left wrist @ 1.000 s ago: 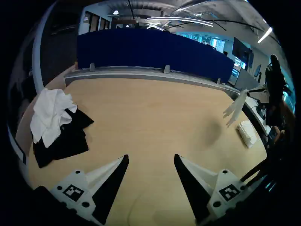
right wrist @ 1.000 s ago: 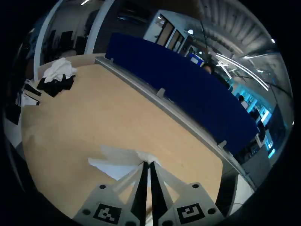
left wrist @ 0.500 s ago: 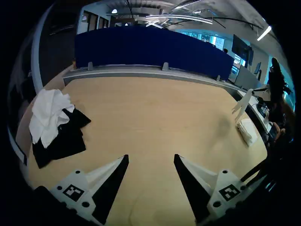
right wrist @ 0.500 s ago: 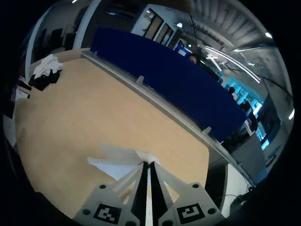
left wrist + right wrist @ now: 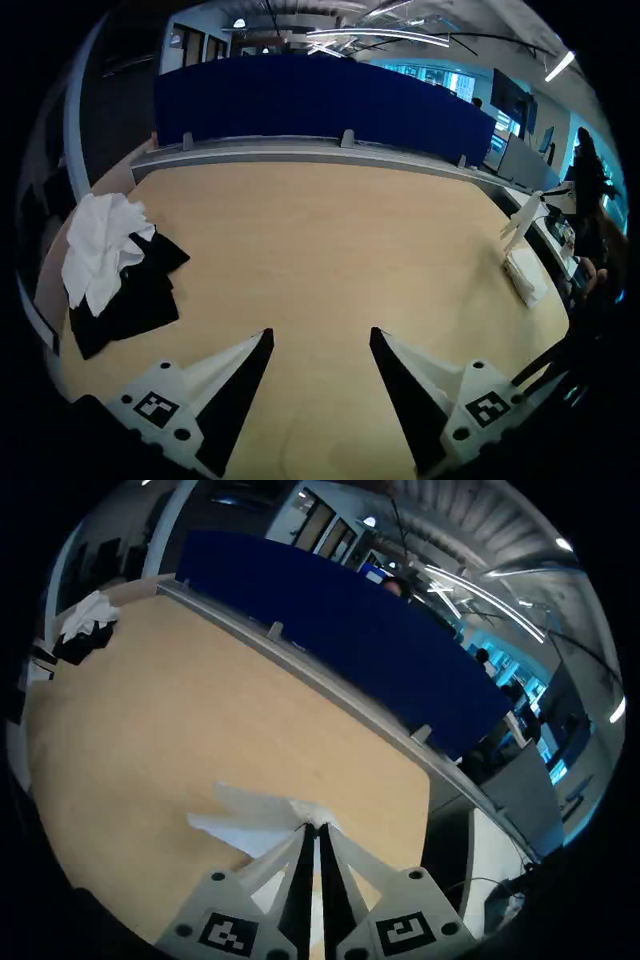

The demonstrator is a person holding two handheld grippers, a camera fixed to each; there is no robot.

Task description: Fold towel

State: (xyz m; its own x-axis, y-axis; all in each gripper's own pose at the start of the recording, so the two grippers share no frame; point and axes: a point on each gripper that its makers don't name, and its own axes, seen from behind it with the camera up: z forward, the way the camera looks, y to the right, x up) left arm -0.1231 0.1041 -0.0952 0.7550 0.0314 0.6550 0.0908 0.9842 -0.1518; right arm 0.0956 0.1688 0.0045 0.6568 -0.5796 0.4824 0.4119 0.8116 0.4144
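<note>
My right gripper is shut on a white towel, which spreads out to the left of its fingertips above the wooden table. In the left gripper view that same towel hangs at the table's far right, above a folded white towel lying near the edge. My left gripper stands open low over the table's front, with nothing between its fingers. A heap of white towels on black cloth lies at the left.
A blue partition on a grey rail runs along the table's far side. The heap of white and black cloth sits at the far left corner in the right gripper view. A person stands at the right, past the table edge.
The right gripper has carried the held towel further right, towards the folded towel at the table's edge. The left gripper has stayed nearly still and open.
</note>
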